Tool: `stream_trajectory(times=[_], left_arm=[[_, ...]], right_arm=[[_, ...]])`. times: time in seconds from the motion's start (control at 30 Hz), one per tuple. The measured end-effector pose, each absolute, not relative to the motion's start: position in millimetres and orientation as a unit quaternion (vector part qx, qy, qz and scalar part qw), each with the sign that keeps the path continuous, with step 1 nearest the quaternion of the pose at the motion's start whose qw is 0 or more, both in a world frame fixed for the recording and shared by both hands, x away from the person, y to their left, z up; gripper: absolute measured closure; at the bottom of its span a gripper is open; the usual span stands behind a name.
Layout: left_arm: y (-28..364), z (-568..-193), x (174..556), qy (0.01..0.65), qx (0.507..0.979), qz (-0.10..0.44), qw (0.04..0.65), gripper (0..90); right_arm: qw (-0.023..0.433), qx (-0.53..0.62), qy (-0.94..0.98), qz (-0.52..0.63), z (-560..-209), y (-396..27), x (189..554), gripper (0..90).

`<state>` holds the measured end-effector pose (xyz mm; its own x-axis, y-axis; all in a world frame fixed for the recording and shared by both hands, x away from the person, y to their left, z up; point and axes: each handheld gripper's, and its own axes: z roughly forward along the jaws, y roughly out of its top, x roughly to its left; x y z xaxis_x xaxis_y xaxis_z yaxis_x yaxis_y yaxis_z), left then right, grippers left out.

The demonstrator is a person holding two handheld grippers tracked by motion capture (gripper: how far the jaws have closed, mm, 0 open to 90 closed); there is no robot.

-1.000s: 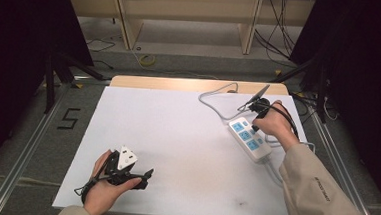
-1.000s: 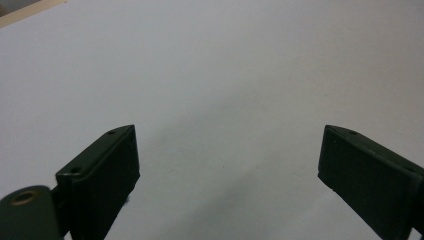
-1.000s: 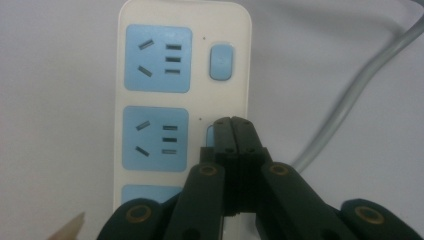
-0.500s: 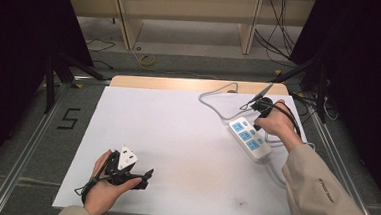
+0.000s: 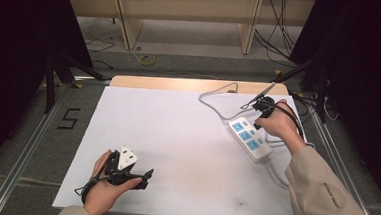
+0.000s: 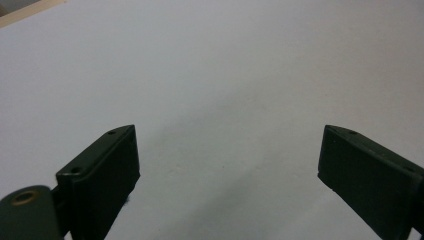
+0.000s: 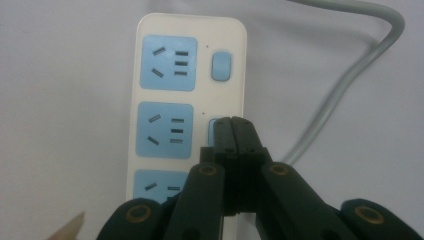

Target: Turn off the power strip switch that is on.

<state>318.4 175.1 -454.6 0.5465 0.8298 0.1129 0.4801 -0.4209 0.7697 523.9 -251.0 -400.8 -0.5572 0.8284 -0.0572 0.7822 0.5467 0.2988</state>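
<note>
Meanwhile, little has shifted over the last second: the right tool [image 7: 233,125], jaws closed on nothing, presses the middle switch [image 7: 214,129] of the power strip [image 5: 249,137] at the desk's [image 5: 176,136] right side; the left tool [image 6: 227,165] rests open.

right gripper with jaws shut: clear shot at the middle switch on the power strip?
Probably yes. In the right gripper view the right gripper has its jaws shut, tips over the middle switch of the power strip; whether they touch it is unclear. The grey cable runs off to the side.

High view overlooks the table [image 5: 186,137]; gripper views skim it closely.
</note>
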Motion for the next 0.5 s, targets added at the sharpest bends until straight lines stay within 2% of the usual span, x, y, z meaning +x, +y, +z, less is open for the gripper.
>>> stream_trajectory(times=[0.5], left_arm=[[175, -455, 318, 0.406, 0.806, 0.249, 0.351, 9.0]], right_arm=[[0.106, 0.459, 0.870, 0.144, -395, -257, 512, 90.0]])
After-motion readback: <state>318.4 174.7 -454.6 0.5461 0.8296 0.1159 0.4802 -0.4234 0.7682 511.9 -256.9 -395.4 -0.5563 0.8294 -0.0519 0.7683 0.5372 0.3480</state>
